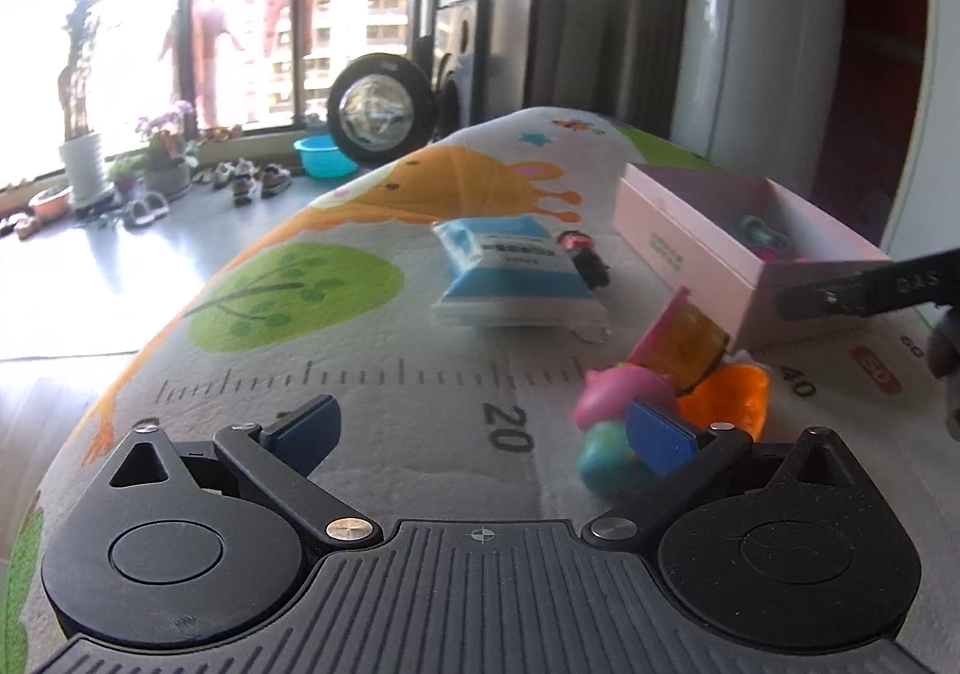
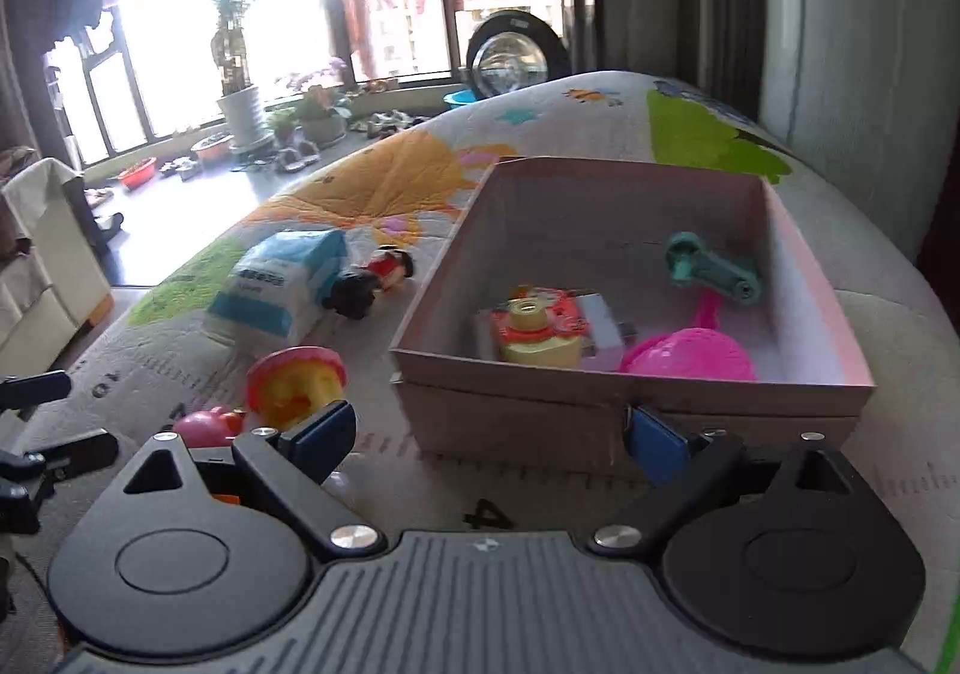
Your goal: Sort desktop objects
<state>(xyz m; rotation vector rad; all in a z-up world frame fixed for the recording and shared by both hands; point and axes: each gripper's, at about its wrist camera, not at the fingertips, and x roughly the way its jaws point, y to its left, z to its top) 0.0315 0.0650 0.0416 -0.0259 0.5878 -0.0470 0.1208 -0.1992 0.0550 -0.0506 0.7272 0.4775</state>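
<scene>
Pink box [image 2: 630,404] open, toys inside; blue-white pouch [image 1: 516,278], doll [image 1: 588,257], toy cluster [image 1: 672,374] loose on mat.

The left hand-held gripper [image 1: 480,437] has a dark grey ribbed body with a small white crosshair mark at its front edge. On each side sits a round black disc with a triangular hole above it. Two black link bars, fixed with silver screws, carry the fingers [image 1: 306,428], which have blue pads. The right hand-held gripper [image 2: 489,437] has the same build: grey ribbed body, black discs, silver screws and blue-padded fingers [image 2: 321,428].
</scene>
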